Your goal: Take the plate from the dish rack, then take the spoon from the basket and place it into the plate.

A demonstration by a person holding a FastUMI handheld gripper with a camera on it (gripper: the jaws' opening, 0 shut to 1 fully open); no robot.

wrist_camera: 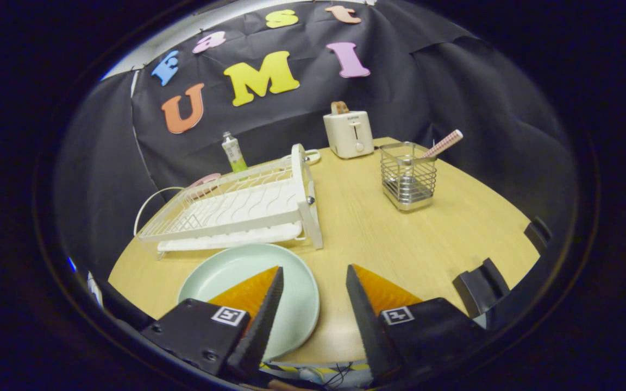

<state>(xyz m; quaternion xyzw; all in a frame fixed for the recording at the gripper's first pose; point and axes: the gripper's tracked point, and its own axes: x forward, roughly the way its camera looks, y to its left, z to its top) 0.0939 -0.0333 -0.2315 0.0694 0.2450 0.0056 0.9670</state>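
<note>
A pale green plate (291, 288) lies flat on the wooden table (400, 244), just in front of the white dish rack (237, 209). My gripper (313, 274) hovers above the table's near edge, open, with nothing between its fingers. The left finger (267, 304) overlaps the plate's right half; the right finger (364, 304) is over bare table. Far beyond the right finger stands a wire basket (408, 176) holding a spoon whose pink checked handle (443, 144) sticks out to the upper right.
A white toaster (349, 134) with a slice of bread stands at the back of the table, left of the basket. A small green bottle (233, 152) stands behind the rack, with a pink item (204, 181) beside it. Black clamps (479, 285) sit at the table's right edge.
</note>
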